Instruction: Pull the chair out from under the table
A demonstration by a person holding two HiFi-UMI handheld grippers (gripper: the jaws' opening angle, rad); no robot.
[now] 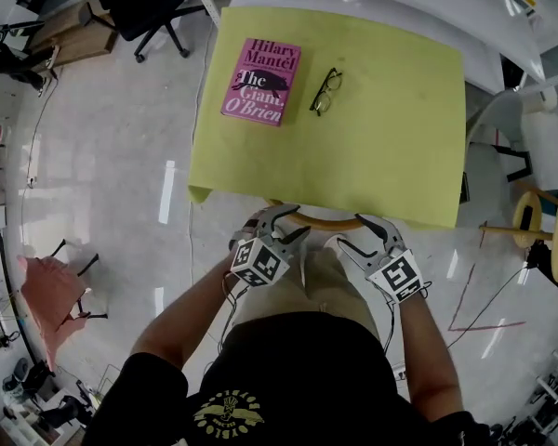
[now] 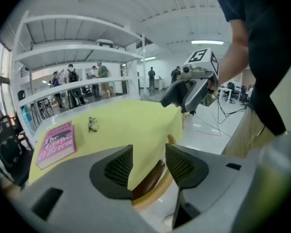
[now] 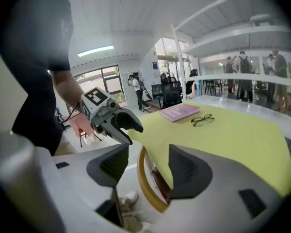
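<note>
The chair is tucked under the table (image 1: 391,147), which a yellow cloth covers. Only its curved wooden back rail (image 1: 330,221) shows at the near edge. My left gripper (image 1: 281,223) is open just above the rail's left end, and my right gripper (image 1: 367,235) is open above its right end. In the left gripper view the open jaws (image 2: 149,166) frame the rail (image 2: 153,181) and the cloth's hem without touching either. The right gripper view shows the rail (image 3: 145,183) between and below its open jaws (image 3: 149,166), also apart. Seat and legs are hidden.
A pink book (image 1: 261,80) and a pair of glasses (image 1: 325,91) lie on the cloth. A black office chair (image 1: 153,7) stands far left, a pinkish folded chair (image 1: 51,291) on the floor at left, a wooden stool (image 1: 539,221) at right. My legs are right behind the rail.
</note>
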